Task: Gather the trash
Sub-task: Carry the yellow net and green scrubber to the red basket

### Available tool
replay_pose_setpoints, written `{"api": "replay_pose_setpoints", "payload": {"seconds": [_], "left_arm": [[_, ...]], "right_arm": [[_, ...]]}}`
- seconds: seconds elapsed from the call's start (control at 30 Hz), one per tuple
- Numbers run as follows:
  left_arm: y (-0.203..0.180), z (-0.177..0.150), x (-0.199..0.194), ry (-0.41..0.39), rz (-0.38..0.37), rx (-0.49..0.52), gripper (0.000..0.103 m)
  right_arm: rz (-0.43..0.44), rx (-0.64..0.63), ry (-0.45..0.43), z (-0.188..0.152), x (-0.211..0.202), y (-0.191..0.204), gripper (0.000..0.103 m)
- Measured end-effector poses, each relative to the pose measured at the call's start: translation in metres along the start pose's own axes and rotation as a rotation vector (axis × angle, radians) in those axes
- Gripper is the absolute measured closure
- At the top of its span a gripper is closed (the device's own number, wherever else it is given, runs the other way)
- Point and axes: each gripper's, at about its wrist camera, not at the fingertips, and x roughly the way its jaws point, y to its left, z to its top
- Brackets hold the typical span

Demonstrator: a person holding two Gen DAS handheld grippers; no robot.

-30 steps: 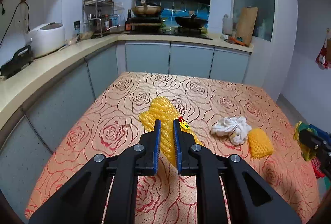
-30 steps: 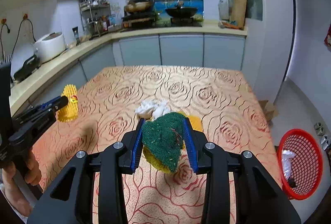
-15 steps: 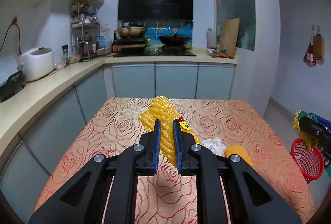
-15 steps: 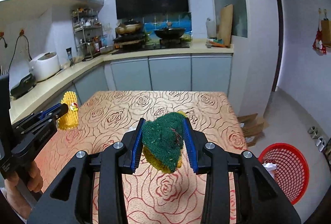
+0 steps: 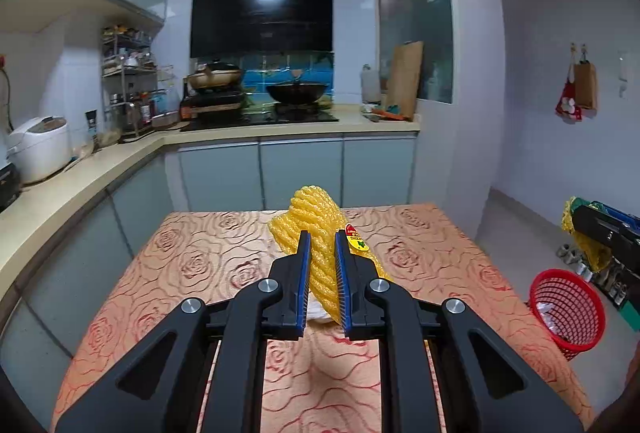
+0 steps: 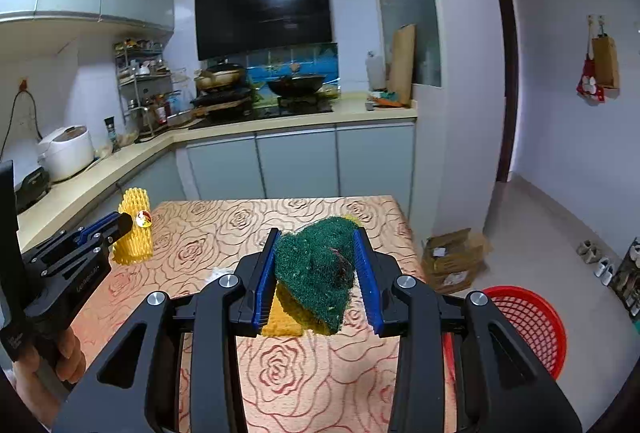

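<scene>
Left gripper (image 5: 321,253): I have it pinching the net (image 5: 316,221), lifted clear.
Right gripper (image 6: 316,261): clamped on the sponge (image 6: 316,273).
Basket (image 6: 532,317): near right, my likely drop.

foam net (image 5: 316,233): yellow, ribbed, soft mesh, glossy sticker | scouring pad (image 6: 316,273): green, coarse fibre, rough, on yellow sponge | left hand-held gripper (image 5: 321,265): matt black plastic, ridged blue pads, metal screws | counter (image 5: 200,273): patterned cloth, slight sheen | basket (image 6: 532,321): red plastic lattice
</scene>
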Motion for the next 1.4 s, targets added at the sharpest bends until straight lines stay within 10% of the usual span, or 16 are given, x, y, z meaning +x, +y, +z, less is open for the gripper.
{"api": "replay_pose_setpoints", "payload": {"seconds": [1.4], "left_arm": [[-0.219,-0.029,0.066,0.177,-0.549,0.141,0.091]], "right_arm": [[-0.381,0.226,0.043,-0.049,-0.031,-0.171,0.067]]}}
